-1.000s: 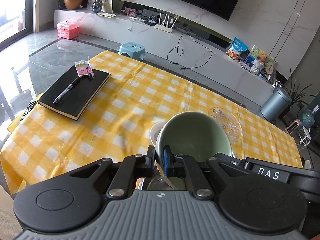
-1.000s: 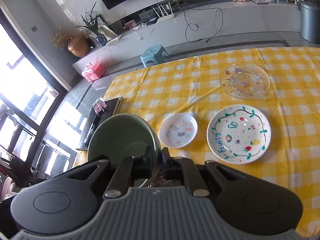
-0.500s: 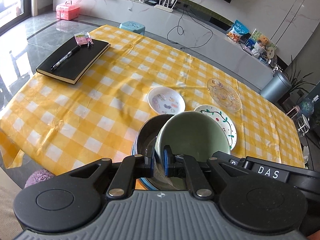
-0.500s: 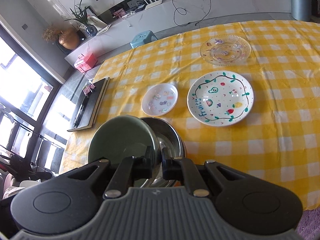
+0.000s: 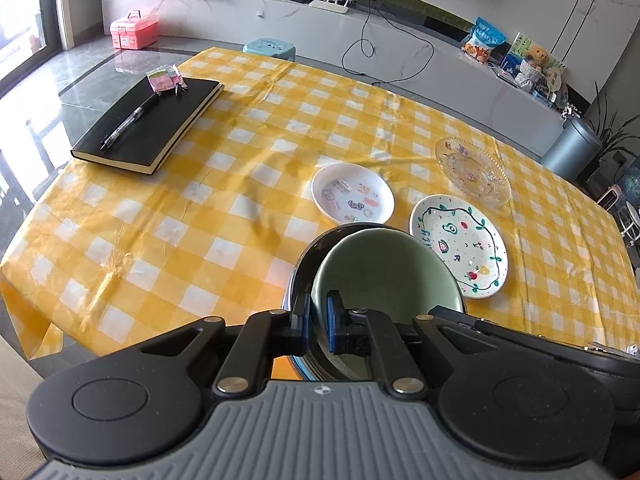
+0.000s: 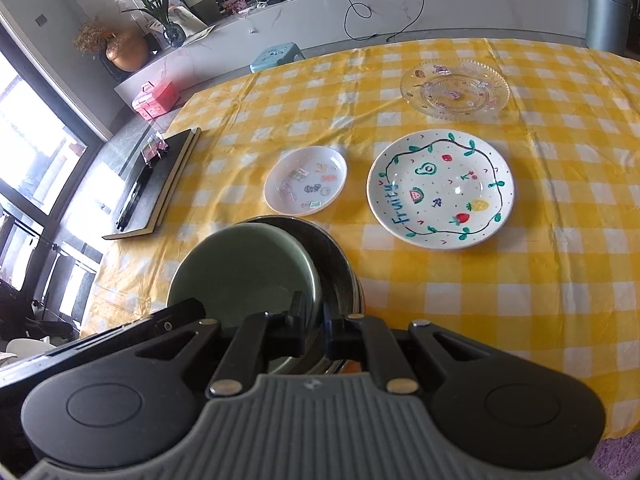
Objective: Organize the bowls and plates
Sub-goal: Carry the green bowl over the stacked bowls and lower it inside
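While both grippers clamp opposite sides of its rim, the green bowl [image 5: 384, 272] sits tilted inside a dark metal bowl [image 6: 338, 258] at the near edge of the tabletop [image 5: 248, 184]. The left gripper [image 5: 318, 322] has its fingers clenched on the bowl's left wall, one finger inside and one outside. The right gripper [image 6: 314, 326] grasps the bowl's right wall in the same way, its fingers pinched close together on the rim. In the right wrist view the green bowl [image 6: 244, 276] leans to the left within the dark metal bowl, whose rim shows past it on the far and right sides.

Beyond the bowls, on the yellow checked cloth, a small white plate [image 5: 352, 198] with stickers lies just past the dark bowl's far rim. To its right lies a larger white plate painted with fruit [image 5: 460, 244], near but apart from the small one. Farther off, a clear glass plate [image 5: 472, 170] lies beyond the fruit plate. At the far left of the tabletop a black notebook [image 5: 148, 124] lies flat with a pen [image 5: 130, 120] on its cover.
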The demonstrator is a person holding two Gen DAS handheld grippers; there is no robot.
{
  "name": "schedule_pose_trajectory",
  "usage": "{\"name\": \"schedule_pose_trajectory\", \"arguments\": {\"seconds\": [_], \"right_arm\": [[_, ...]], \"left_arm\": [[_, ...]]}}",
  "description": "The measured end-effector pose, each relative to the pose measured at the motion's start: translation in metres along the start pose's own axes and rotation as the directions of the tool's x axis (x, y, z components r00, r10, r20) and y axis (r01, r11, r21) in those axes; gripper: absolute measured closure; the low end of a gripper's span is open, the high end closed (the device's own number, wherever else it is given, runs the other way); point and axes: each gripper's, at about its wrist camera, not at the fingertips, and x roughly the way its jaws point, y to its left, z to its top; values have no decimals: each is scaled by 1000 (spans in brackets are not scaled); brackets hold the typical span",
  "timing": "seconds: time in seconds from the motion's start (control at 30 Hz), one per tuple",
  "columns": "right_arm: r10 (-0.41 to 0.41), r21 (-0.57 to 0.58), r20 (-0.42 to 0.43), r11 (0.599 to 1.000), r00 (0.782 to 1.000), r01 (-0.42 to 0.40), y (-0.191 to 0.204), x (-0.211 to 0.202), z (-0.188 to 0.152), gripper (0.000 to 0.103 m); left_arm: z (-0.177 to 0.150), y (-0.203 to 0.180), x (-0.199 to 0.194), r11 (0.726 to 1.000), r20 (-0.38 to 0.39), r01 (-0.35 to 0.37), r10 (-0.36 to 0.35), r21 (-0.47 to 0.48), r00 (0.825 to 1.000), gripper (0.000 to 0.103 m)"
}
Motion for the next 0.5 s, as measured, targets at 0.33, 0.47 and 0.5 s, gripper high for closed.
{"name": "schedule_pose_trajectory", "arguments": {"seconds": [0.33,0.47,0.5], "right_arm": [[-30,-42,-2,999,1000,30,3,8,-1,94],[-29,-47,-1,998,1000,28,4,8,0,93],[-27,-46,-1,999,1000,27,3,8,0,93]], "left_arm": [[-1,-1,8,1000,-21,-12,12,7,1000,94],[0,-1,8,1000,-24,-12,12,-1,1000,93],[0,-1,8,1000,-24,-12,12,-4,1000,93]]}}
